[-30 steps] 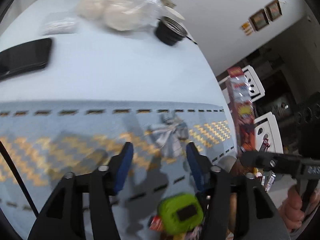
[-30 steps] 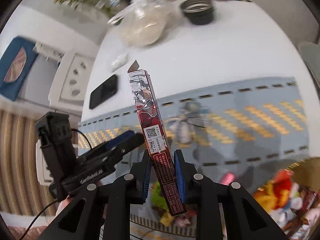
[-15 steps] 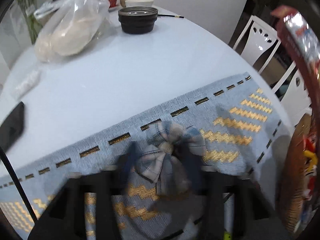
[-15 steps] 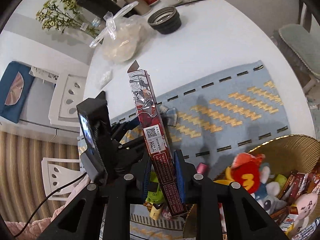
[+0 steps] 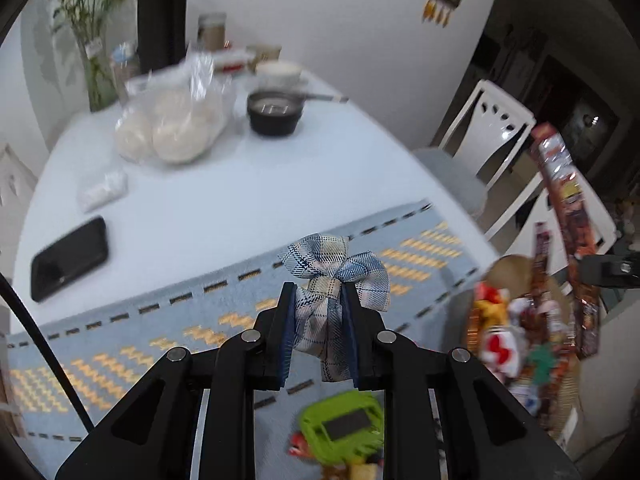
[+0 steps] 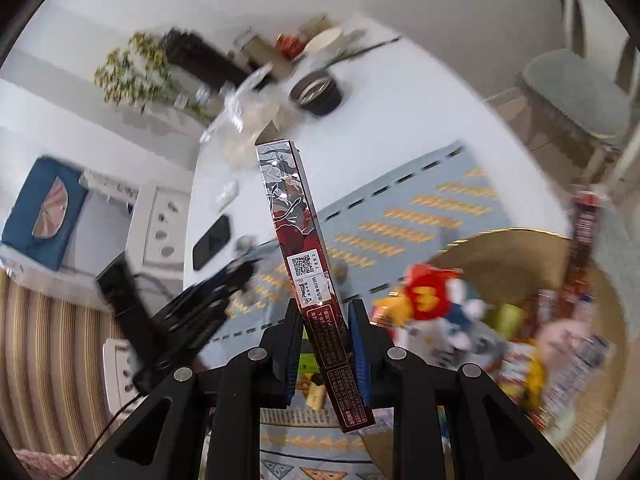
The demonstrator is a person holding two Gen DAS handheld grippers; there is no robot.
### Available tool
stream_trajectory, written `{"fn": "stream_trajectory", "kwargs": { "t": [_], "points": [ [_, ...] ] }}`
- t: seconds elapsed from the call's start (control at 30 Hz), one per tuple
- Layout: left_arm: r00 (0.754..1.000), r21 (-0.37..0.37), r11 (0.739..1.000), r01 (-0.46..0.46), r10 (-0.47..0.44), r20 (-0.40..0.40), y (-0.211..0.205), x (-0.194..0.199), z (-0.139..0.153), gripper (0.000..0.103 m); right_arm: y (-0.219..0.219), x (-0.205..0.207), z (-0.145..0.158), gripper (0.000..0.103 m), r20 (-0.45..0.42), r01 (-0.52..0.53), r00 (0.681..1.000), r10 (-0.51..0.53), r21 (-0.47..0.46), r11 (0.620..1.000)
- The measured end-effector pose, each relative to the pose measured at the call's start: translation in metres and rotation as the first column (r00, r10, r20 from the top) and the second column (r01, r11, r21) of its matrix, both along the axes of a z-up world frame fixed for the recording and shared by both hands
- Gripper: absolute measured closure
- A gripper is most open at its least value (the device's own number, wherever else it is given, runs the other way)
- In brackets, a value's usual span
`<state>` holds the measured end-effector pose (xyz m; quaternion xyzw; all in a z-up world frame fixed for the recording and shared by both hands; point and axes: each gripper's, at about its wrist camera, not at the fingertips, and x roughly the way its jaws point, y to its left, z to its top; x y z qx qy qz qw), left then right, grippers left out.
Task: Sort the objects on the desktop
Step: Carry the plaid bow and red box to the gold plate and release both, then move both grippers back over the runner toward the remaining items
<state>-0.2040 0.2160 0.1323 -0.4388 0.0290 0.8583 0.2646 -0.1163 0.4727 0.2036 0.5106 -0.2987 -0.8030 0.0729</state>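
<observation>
Left wrist view: we have the left gripper (image 5: 320, 332) with its jaws closing on the plaid bow (image 5: 334, 280), cloth pinched between the pads at frame centre, lifted above the blue mat (image 5: 168, 320). Basket (image 5: 560, 380) of toys sits at the right edge, so the drop lies to the right of the jaws and slightly lower in frame. Green gadget (image 5: 344, 424) lies on the bench just below the jaws, partly cut off by the fingers. Basket contents are motion-blurred; we can't name them.

Right wrist view: right gripper (image 6: 324, 344) is clenched on the long red box (image 6: 308, 264), gripped near its lower end, long axis running up-frame and leaning left. Basket (image 6: 500, 244) fills the lower right, close beside the jaws, so we judge this hand nearer to the drop than the left. Box's bottom end hides what lies under it. Left gripper shows blurred at lower left; its load can't be made out here.
</observation>
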Motion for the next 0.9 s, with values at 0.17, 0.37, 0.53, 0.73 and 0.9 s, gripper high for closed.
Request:
{"fn": "stream_trajectory", "kwargs": {
  "t": [0.17, 0.37, 0.53, 0.73, 0.9],
  "points": [
    [0.997, 0.042, 0.998, 0.038, -0.035, -0.068, 0.010, 0.023, 0.044, 0.084, 0.032, 0.039, 0.027, 0.081, -0.045, 0.107, 0.993, -0.106, 0.026, 0.994],
    [0.983, 0.047, 0.989, 0.137, -0.130, -0.127, 0.044, 0.062, 0.074, 0.084, 0.056, 0.074, 0.037, 0.081, -0.041, 0.185, 0.982, -0.183, 0.063, 0.981],
    [0.974, 0.040, 0.977, 0.207, -0.202, -0.101, 0.082, 0.088, 0.066, 0.084, 0.066, 0.089, 0.028, 0.081, 0.004, 0.221, 0.975, -0.222, 0.066, 0.973],
    [0.954, 0.099, 0.950, 0.295, -0.298, 0.018, 0.114, 0.103, 0.038, 0.071, 0.066, 0.089, 0.021, 0.079, 0.026, 0.254, 0.966, -0.258, 0.117, 0.960],
    [0.947, 0.056, 0.959, 0.277, -0.282, 0.155, 0.122, 0.101, -0.008, 0.071, 0.071, 0.088, 0.014, 0.058, 0.043, 0.275, 0.959, -0.280, 0.090, 0.957]
  ]
}}
